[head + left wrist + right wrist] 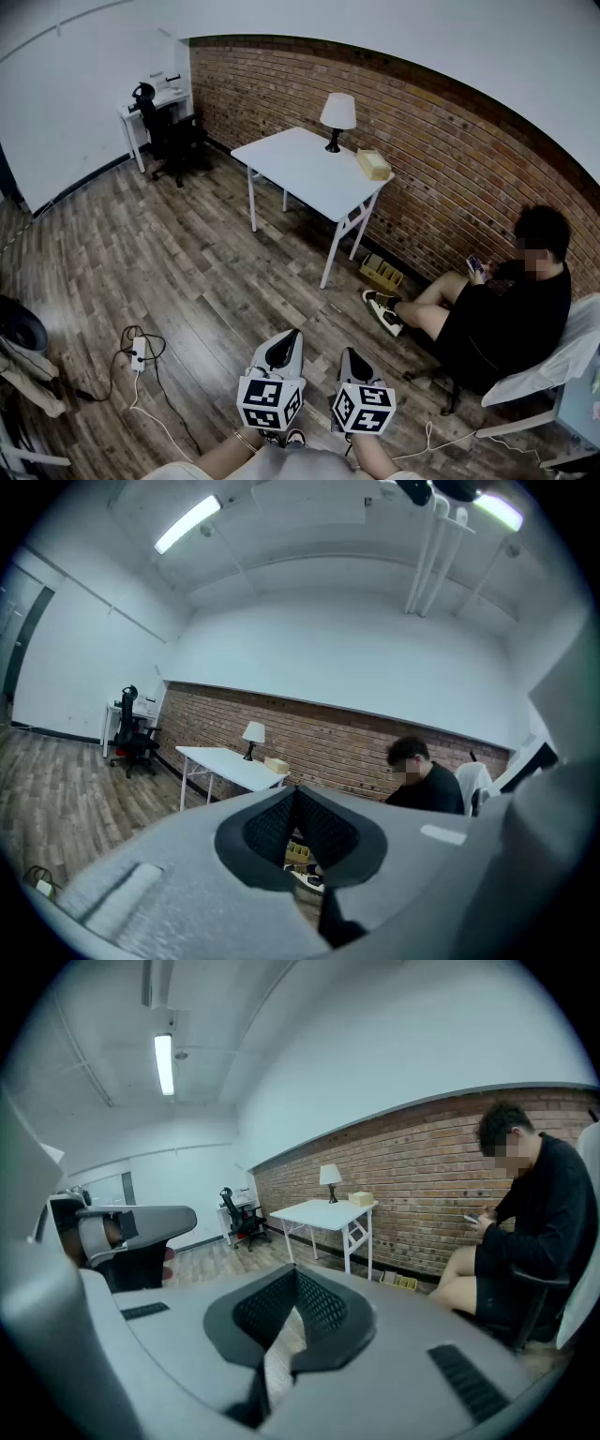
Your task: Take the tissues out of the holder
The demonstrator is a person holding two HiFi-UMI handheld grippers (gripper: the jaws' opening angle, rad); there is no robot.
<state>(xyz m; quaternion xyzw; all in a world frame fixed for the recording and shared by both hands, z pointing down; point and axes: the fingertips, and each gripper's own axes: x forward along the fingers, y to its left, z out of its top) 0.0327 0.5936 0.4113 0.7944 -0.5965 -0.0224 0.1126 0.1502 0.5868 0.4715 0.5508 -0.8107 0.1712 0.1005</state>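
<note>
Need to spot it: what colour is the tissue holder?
The tissue holder is pale tan, clearest in the head view.

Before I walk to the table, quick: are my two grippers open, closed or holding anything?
Grey left gripper: closed, holding nothing.
Grey right gripper: closed, holding nothing.

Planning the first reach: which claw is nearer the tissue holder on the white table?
Right, narrowly. The right claw and left claw hang side by side, far across the floor from the tissue holder; the right one is more in line with it.
</note>
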